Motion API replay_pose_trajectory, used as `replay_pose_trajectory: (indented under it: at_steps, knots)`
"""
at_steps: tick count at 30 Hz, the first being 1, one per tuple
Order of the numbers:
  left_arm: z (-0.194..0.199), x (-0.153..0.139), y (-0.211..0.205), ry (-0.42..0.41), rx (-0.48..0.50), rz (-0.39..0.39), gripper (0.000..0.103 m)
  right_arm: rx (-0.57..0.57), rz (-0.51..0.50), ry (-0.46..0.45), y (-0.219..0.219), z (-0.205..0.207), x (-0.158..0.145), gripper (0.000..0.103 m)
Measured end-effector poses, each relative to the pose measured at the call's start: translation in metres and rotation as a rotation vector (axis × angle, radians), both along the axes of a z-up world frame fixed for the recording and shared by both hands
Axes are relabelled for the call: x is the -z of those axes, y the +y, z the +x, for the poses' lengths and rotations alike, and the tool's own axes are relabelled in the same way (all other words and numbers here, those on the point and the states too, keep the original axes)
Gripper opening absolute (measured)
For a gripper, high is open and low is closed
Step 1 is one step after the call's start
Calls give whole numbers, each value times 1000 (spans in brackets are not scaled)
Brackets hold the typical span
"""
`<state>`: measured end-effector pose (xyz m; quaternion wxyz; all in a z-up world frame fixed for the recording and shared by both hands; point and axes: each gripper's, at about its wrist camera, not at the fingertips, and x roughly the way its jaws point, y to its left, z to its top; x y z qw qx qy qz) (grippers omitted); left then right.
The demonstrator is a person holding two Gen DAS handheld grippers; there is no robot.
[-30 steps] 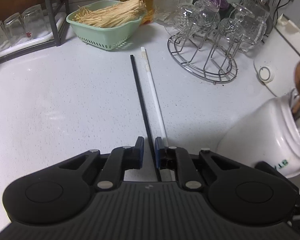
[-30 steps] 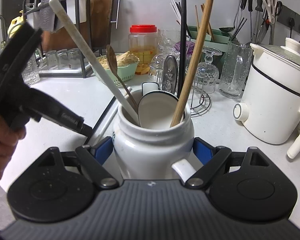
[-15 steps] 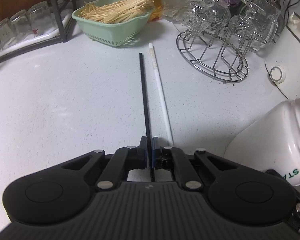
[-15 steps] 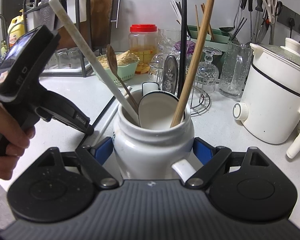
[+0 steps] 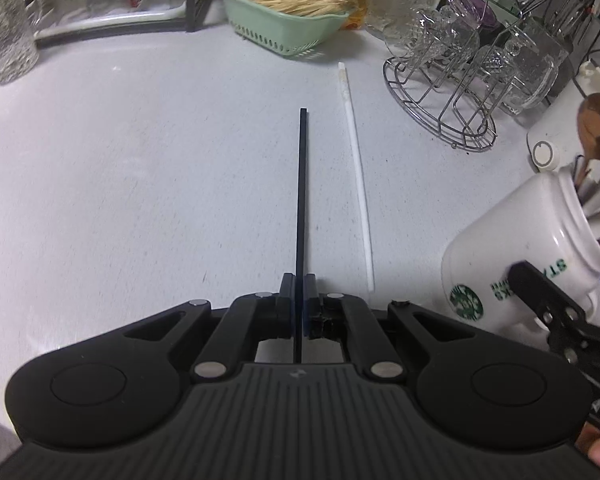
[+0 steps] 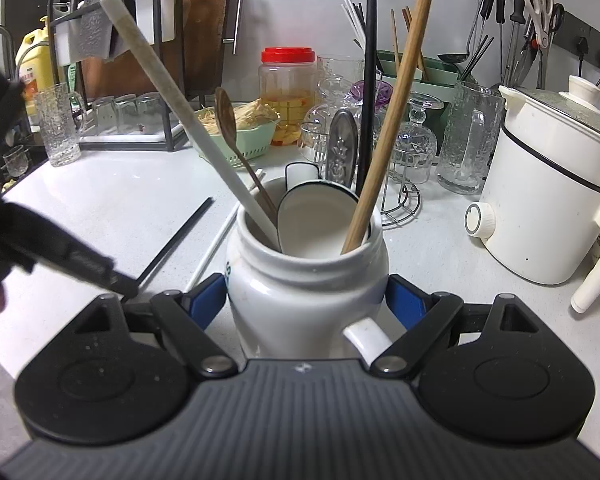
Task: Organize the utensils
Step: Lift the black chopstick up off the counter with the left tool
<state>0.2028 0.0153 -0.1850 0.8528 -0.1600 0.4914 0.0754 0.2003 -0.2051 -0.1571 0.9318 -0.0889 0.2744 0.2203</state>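
- The pale tabletop (image 5: 140, 184) fills most of my left wrist view, running from the lower left up to the rack of glasses at the top.
- The white electric pot (image 6: 548, 184) stands at the right of my right wrist view, well apart from the jar.
- The white ceramic jar (image 6: 300, 296) sits at the centre of my right wrist view, upright on the tabletop, handle turned toward the camera. It holds a wooden stick, a black stick, a white stick, a wooden spoon and a white ladle.
- My right tongs (image 6: 306, 300) are clamped on the jar, 1 blue pad pressing each side of its body.
- The green basket (image 5: 284, 16) of straw-coloured sticks is at the top centre of my left wrist view, with the wire glass rack (image 5: 440, 108) to its right.
- My left tongs (image 5: 299, 296) are clenched on the near end of the black chopstick (image 5: 302, 184), which points straight up the frame from the pads.
- The white chopstick (image 5: 356, 168) lies flat on the tabletop just right of the black one, apart from it, slanting toward the upper centre.
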Motion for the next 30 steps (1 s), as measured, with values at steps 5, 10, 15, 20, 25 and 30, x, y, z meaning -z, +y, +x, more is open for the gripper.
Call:
replay_pose_trajectory:
  at_steps: [5,10,15,20,25,30]
  knots:
    - [-27,-5,-8,13,-21,-49,4,-13,-3,8,0,-2,-1,89]
    - [-58,-1,-28,57,-20,-125,4,-43,-5,13,-1,-4,-1,89]
    - [-89,6,-45,100,-18,-183,4,-77,-4,15,-1,-9,-1,89]
    - [-97,10,-47,99,-31,-217,4,-97,-6,15,-1,-13,-1,89]
    - [-99,12,-46,101,-32,-225,4,-97,-3,17,-1,-16,-1,89]
    - [-105,10,-38,104,-36,-261,6,-93,-5,20,1,-19,-2,88]
